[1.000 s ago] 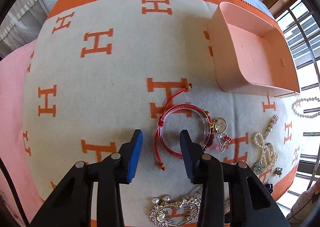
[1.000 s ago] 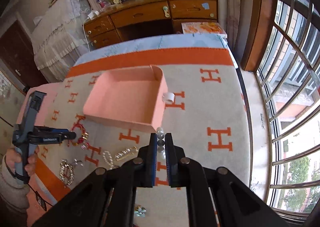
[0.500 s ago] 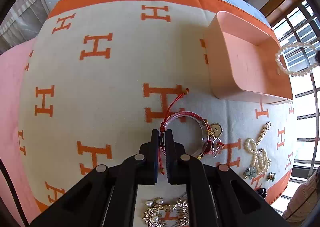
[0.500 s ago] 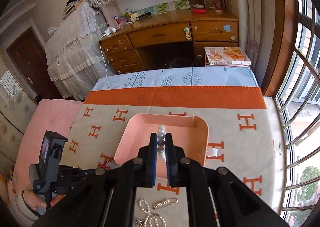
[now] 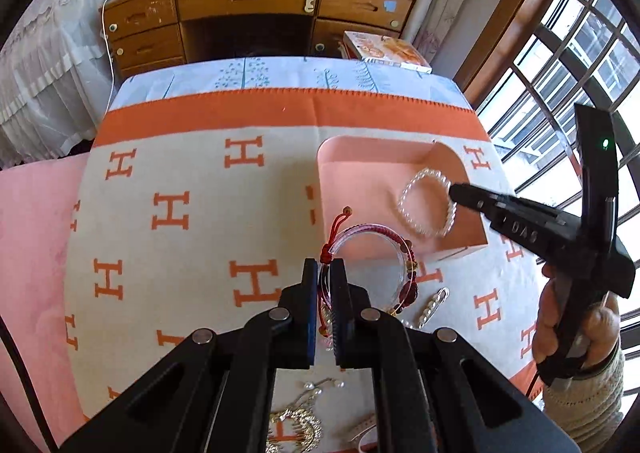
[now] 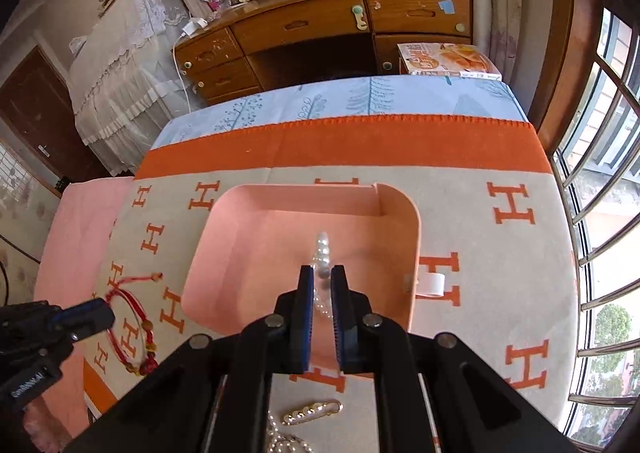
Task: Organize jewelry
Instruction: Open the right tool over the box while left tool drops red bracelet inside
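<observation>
Jewelry is held by both tools — left gripper (image 5: 324,273) clamped on the red bracelet (image 5: 372,257), right gripper (image 6: 320,283) easing apart around the pearl bracelet (image 6: 322,249) above the pink tray (image 6: 240,253) at twelve o'clock.

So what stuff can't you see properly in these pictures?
- Gold brooch, left wrist view: cut off by the bottom edge, partly behind the left gripper.
- Pearl strand, right wrist view: mostly hidden by the right gripper body.
- Clear bead bracelet, right wrist view: seen edge-on and blurred.
- Red cord bracelet charms: too small to make out.
</observation>
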`<state>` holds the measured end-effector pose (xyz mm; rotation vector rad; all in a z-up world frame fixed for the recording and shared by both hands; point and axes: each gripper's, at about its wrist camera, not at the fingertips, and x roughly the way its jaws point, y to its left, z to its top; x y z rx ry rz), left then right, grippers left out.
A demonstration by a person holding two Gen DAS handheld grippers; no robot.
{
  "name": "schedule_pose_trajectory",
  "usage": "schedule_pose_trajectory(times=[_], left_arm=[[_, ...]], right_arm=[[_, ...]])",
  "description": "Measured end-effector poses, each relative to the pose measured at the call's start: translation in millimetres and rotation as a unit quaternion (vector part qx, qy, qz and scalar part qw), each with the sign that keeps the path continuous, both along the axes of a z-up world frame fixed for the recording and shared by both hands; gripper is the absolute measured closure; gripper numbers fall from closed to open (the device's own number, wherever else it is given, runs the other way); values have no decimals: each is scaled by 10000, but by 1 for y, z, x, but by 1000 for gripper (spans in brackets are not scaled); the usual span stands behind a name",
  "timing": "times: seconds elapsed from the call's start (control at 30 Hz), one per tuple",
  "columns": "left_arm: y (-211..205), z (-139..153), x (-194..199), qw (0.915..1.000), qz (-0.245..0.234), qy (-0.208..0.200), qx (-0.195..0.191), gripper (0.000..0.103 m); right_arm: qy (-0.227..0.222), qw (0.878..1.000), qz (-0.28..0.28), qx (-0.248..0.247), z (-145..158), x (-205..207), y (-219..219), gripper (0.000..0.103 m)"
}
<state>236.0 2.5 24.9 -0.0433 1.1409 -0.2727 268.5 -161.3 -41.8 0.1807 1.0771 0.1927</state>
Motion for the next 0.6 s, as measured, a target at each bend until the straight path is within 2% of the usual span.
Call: schedule_pose_trajectory(times=[0.13, 0.27, 0.37, 0.43, 0.5, 0.57, 0.6], left_arm=[[-21, -1, 24, 9998, 96, -80, -129, 99], [-41, -20, 48, 9994, 223, 5, -264, 99], [-54, -39, 63, 9994, 249, 66, -216, 97], [-59, -49, 66, 9996, 232, 58, -174, 82], [-59, -53, 63, 9994, 334, -8, -47, 35], [-53, -50, 52, 9981, 558, -248, -24, 22], [-49, -46, 46, 9976, 599, -353, -73, 22]], right_arm=[[88, 9995, -160, 242, -9, -11, -16, 79], [-32, 9986, -282, 453, -9, -31, -32, 78], [-117, 9977, -319, 593, -8, -49, -40, 78], [-209, 9974, -328, 614, -5, -62, -43, 78], [-333, 9973, -321, 570, 1, -73, -44, 78], [-463, 9971, -290, 531, 7, -83, -43, 78], [-516, 9969, -277, 518, 10, -88, -43, 78]])
